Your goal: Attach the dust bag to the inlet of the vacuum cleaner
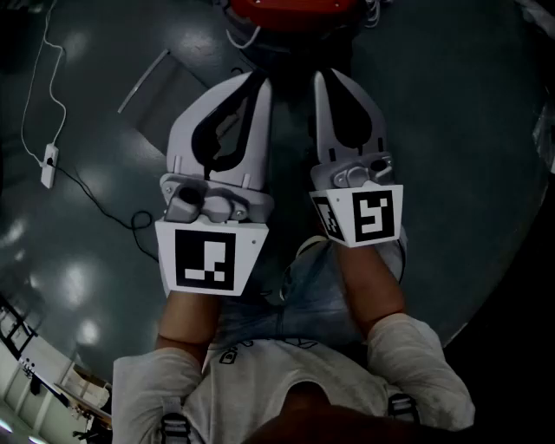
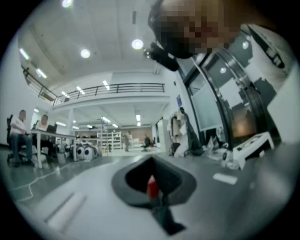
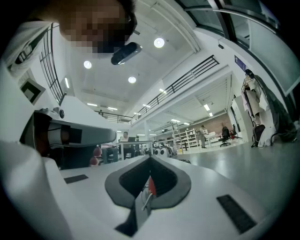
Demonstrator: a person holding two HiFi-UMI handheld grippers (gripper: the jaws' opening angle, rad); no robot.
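Left hand-held gripper (image 1: 258, 80), right hand-held gripper (image 1: 323, 80) clenched empty, parallel, tips toward red vacuum cleaner (image 1: 290, 10); axis unclear.

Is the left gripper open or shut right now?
Shut. In its own view the left gripper has its jaws meeting at the tips, nothing between them.

Left gripper (image 1: 257, 80) beside right gripper (image 1: 323, 78); vacuum cleaner (image 1: 290, 10), seemingly, just ahead.
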